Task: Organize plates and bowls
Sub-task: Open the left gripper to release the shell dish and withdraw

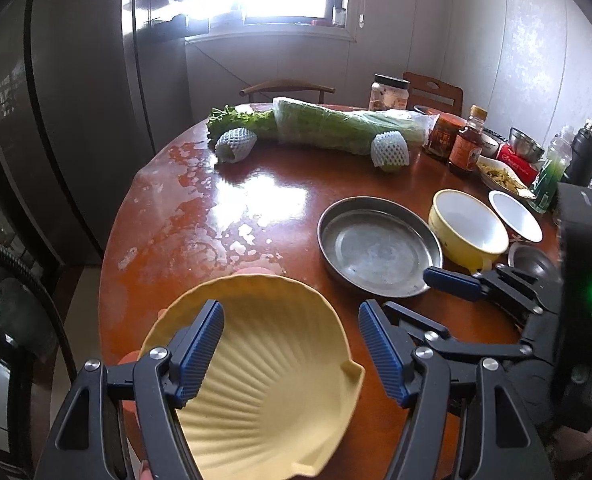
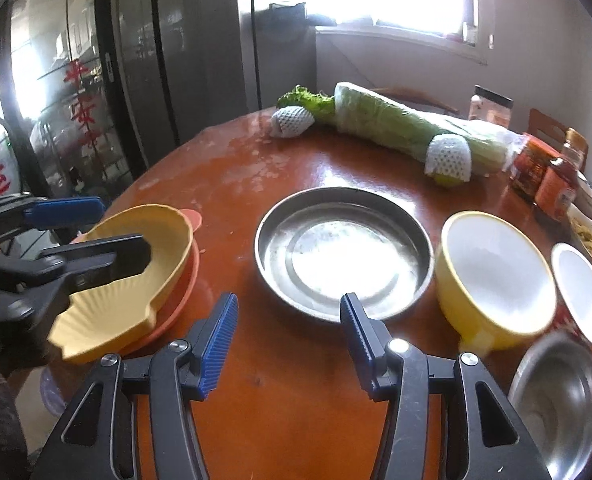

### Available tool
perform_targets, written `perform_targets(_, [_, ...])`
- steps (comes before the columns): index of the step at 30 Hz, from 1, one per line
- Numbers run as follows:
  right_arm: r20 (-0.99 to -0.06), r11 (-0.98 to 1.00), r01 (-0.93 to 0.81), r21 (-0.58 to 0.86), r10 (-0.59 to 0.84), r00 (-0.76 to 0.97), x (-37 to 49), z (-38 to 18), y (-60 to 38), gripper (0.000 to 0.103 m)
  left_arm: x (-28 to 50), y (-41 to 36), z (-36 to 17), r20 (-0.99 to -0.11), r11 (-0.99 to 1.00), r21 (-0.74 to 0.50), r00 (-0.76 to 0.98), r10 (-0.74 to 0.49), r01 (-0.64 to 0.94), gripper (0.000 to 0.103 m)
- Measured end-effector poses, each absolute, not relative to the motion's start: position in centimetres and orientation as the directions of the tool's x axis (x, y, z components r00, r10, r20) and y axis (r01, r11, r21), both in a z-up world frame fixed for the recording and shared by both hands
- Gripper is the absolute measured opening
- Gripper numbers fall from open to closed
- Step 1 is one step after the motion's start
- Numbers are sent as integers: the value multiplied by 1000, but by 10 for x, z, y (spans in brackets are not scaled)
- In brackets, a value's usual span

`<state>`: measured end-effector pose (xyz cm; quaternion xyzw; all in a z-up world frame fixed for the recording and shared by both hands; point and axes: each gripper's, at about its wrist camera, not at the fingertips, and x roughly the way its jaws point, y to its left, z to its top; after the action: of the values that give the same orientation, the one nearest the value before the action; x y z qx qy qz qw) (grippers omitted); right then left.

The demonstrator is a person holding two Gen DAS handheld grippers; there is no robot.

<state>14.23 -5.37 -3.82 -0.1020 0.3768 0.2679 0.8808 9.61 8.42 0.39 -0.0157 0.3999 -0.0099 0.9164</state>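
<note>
Broadly, a round brown table (image 1: 296, 208) fills both views, with a dark fridge (image 1: 75, 100) standing behind it to the left. Across the far side of the table lies a long bundle of greens (image 1: 336, 128) in clear wrap, and two pieces of fruit in white foam netting (image 1: 235, 144) touch it, one near each end. Jars and bottles (image 1: 466, 144) crowd the right edge.

A shallow metal pan (image 1: 376, 248) sits empty near the middle of the table. To its left, at the near edge, a pale yellow shell-shaped plate (image 1: 263, 380) rests on an orange plate (image 2: 175, 312). Just right of the pan stands a yellow bowl (image 1: 468, 224) with a white inside, then a small white bowl (image 1: 516, 216) beside it. A small steel bowl (image 2: 556, 400) sits nearest, in front of those two.

The left gripper (image 1: 291, 356) hangs over the shell-shaped plate with its jaws apart. The blue pads (image 1: 203, 360) do not squeeze the plate, though I cannot tell whether a finger touches its rim. The right gripper (image 2: 287, 332) points down at bare table just in front of the pan, jaws apart with nothing between them.
</note>
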Motion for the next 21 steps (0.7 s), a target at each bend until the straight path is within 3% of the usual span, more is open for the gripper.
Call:
perform_targets(8, [-771,795,-605,-30,367,520,166,-56,-26,45,107,85,-4,-748,998,-52,661,-59,31,70])
perform_targets(21, [-798,751,-659,34,418,434,125,-56,-44,45,87,61,-5,-743,997,-9,667,-59,79,70])
